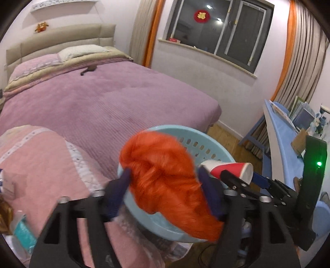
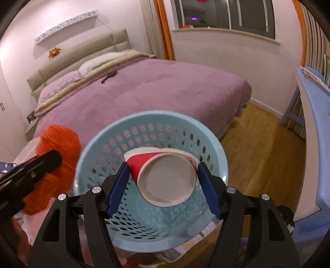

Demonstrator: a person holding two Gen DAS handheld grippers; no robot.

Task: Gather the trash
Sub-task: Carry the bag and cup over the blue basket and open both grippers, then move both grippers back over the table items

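Far left, a pink quilt (image 1: 41, 156) is spread over whatever's beside the bed, and some clear plastic packaging with a teal strip (image 1: 24, 233) is tucked at the edge, too blurred for any print to be read.

Next over, an orange plastic bag (image 1: 165, 175) is being pinched by the left gripper (image 1: 165, 181), bunched up between the blue pads, held right above the rim of the light blue basket (image 1: 198, 140). Looks like it's kept there so it can just be dropped straight in.

The basket's mesh wall (image 2: 144, 134) is seen from above in the right wrist view. Over its opening, a red and white paper cup (image 2: 165, 181) is squeezed across its mouth by the right gripper (image 2: 165, 181), open end toward the camera, tilted. Probably lined up for the same drop. No logo can be made out on the cup.

Behind, the purple bed (image 2: 165, 88) is left untouched. On the window a red round decoration (image 1: 201, 16) with a gold character is stuck; likely 福, though it's small.
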